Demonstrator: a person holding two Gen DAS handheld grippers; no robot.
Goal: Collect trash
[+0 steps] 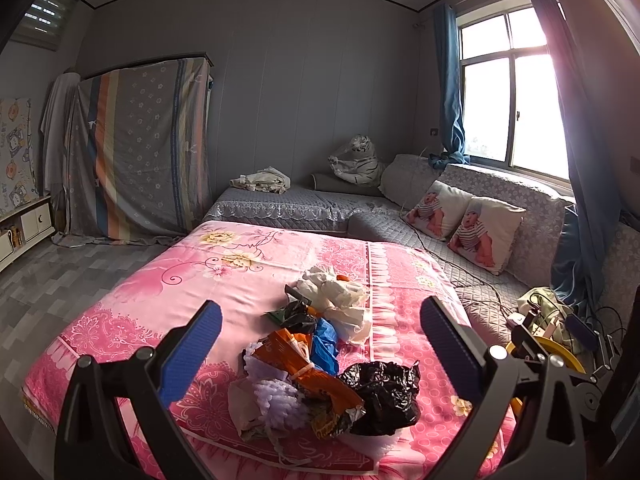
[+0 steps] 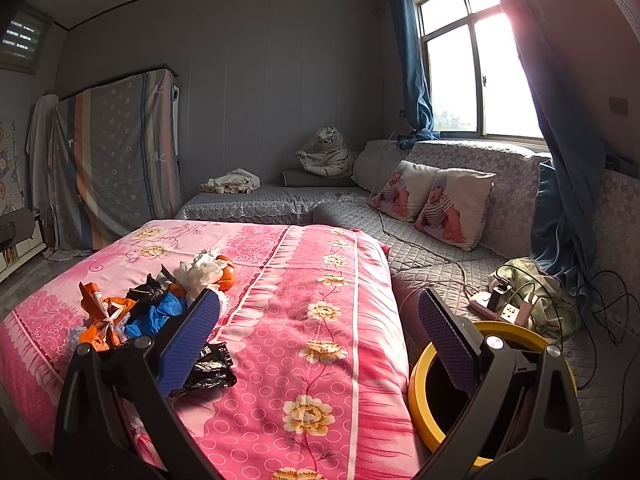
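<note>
A heap of trash (image 1: pixel 320 356) is seen lying on a surface draped with a pink flowered cloth (image 1: pixel 224 280), toward its near left part as viewed from the right wrist. In the heap, a crumpled black plastic bag (image 1: pixel 384 396), an orange wrapper (image 1: pixel 316 380), a blue scrap (image 1: pixel 324 344), pale purple fluff (image 1: pixel 276 396) and a white bag (image 1: pixel 340 296) can be made out, with an orange fruit (image 2: pixel 227 274) beside the white bag. The left tongs (image 1: pixel 320 346) are held released above the heap, nothing being grasped. The right tongs (image 2: pixel 318 336) are likewise spread wide and empty, set to the right of the heap. A yellow-rimmed bin (image 2: pixel 420 384) stands just beside the cloth's right edge, before a grey sofa (image 2: pixel 440 248).
</note>
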